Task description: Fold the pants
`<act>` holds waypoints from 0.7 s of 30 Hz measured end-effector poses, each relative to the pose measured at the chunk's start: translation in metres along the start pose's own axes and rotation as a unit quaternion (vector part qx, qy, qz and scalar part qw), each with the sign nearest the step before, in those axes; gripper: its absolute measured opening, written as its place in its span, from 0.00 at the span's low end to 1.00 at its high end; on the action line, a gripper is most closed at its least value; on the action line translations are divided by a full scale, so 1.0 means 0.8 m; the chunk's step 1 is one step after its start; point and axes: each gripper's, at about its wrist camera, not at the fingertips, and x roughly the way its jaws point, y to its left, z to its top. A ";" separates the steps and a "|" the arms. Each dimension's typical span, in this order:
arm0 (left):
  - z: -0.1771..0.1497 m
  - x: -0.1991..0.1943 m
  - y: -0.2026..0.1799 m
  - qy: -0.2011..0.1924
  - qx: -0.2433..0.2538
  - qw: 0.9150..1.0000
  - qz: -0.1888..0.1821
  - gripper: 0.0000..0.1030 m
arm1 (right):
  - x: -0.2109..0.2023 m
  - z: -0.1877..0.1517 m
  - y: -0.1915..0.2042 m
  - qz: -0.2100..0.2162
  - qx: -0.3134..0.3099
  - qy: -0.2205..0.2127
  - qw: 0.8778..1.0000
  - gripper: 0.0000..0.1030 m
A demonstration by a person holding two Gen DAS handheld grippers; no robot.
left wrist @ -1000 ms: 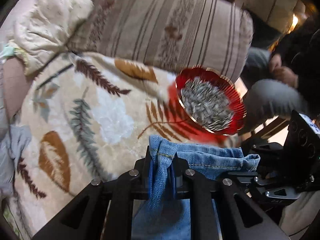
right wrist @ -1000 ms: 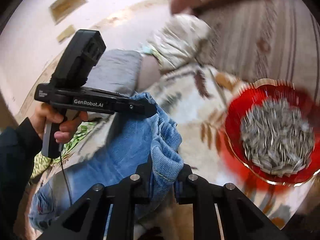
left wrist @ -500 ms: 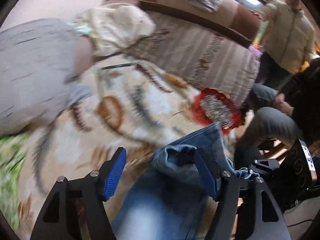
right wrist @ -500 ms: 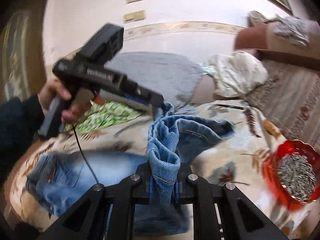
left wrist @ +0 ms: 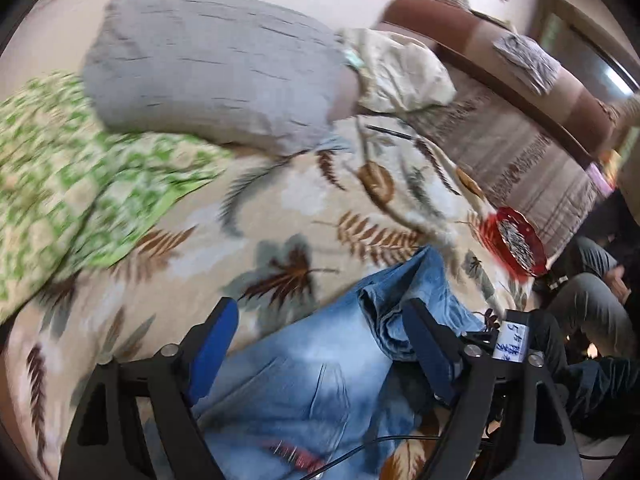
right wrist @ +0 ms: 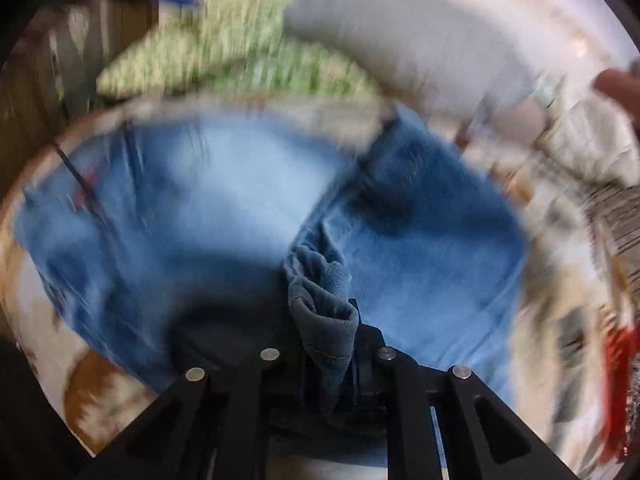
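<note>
One pair of light-blue denim pants [left wrist: 312, 376] lies on the cream blanket printed with brown and grey leaves [left wrist: 288, 208], and everything else is placed here with respect to those pants. The left gripper [left wrist: 320, 344] stands with its two blue-padded fingers [left wrist: 212, 344] spread wide apart and nothing between them; it hovers over the pants, with a bunched fold of denim just beside its right finger. The right gripper [right wrist: 328, 344] has its two fingers pressed together on a rolled hem of the pants [right wrist: 324, 304], the cloth pinched between them and spilling forward over the rest of the denim. That view is heavily blurred, so finer detail of the fabric cannot be made out.

Beyond the pants, against the wall, rests one large grey pillow [left wrist: 216, 72]. To the left of the pants lies one green-and-cream patterned cloth [left wrist: 76, 184], partly under the pillow. To the right of the pants, near the blanket's edge, sits one red glass bowl of striped seeds [left wrist: 516, 242]. Behind the bowl runs one striped beige cushion [left wrist: 516, 160], and one crumpled cream cloth [left wrist: 400, 76] lies between the pillow and that cushion.
</note>
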 end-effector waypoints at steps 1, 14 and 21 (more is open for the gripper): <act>-0.008 -0.012 0.001 -0.006 -0.006 1.000 0.011 0.98 | 0.000 -0.001 0.002 -0.005 -0.004 -0.009 1.000 0.18; -0.074 -0.066 -0.021 -0.056 -0.065 0.995 0.053 1.00 | -0.039 0.002 0.000 -0.042 -0.057 -0.041 0.997 0.94; -0.120 -0.080 -0.030 -0.080 -0.140 0.982 0.096 1.00 | -0.119 -0.006 -0.020 -0.031 -0.088 -0.124 0.988 0.94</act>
